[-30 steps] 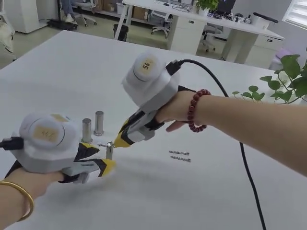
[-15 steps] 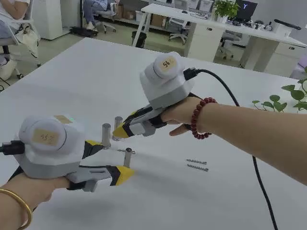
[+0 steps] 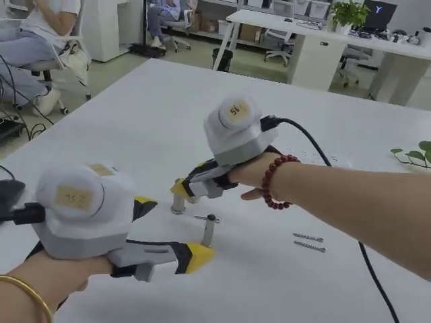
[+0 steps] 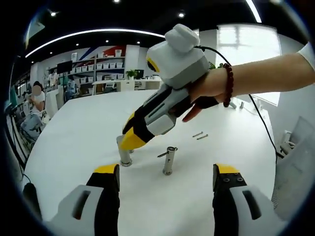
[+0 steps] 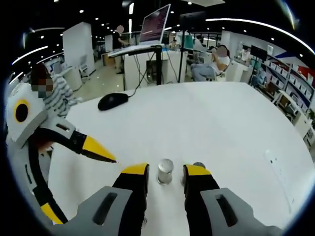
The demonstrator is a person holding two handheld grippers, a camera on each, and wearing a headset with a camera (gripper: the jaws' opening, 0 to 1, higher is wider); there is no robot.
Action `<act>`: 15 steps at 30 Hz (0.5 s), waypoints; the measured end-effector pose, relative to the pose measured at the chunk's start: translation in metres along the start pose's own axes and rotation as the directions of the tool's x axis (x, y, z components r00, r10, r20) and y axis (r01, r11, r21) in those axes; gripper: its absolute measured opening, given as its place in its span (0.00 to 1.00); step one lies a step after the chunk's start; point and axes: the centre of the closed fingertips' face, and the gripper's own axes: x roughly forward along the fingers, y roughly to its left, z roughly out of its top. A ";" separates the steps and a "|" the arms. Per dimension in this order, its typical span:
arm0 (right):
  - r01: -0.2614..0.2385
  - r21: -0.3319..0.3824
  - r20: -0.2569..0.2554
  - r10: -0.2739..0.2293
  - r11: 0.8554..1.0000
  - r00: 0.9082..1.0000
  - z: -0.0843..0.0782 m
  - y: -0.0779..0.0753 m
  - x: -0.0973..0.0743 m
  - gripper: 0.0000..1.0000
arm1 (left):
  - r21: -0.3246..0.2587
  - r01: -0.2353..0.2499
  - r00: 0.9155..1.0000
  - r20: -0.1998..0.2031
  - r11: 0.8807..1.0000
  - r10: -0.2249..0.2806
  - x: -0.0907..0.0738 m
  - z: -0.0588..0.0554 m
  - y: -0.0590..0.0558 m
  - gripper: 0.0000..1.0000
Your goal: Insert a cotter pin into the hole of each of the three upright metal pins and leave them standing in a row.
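Note:
A short metal pin stands on the white table with a cotter pin through its top hole. Just behind it stand two more metal pins. My right gripper is narrowly open with its jaws on either side of one pin, small gaps showing on both sides. The other back pin peeks out behind a jaw. My left gripper is wide open and holds nothing, a little short of the pinned post. Two loose cotter pins lie to the right.
A black cable trails from the right gripper across the table. A plant sits at the right edge and a black mouse lies farther along the table. People sit at desks beyond the table.
My right gripper has left the pinned post and moved back over the rear pins, jaws now straddling one. My left gripper no longer brackets the pinned post. The head camera has shifted too.

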 end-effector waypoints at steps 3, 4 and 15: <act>-0.002 -0.008 0.001 0.002 1.000 1.000 -0.002 -0.002 0.005 0.27 | -0.015 -0.004 1.000 0.013 1.000 0.004 -0.002 0.002 0.000 0.80; -0.001 -0.005 0.002 0.001 1.000 1.000 -0.002 -0.003 0.006 0.26 | -0.018 -0.002 1.000 0.016 1.000 0.002 -0.002 0.002 -0.001 0.80; 0.004 0.006 0.011 -0.004 1.000 1.000 0.000 -0.006 0.014 0.20 | -0.009 0.000 1.000 0.019 1.000 0.000 -0.006 0.003 -0.003 0.80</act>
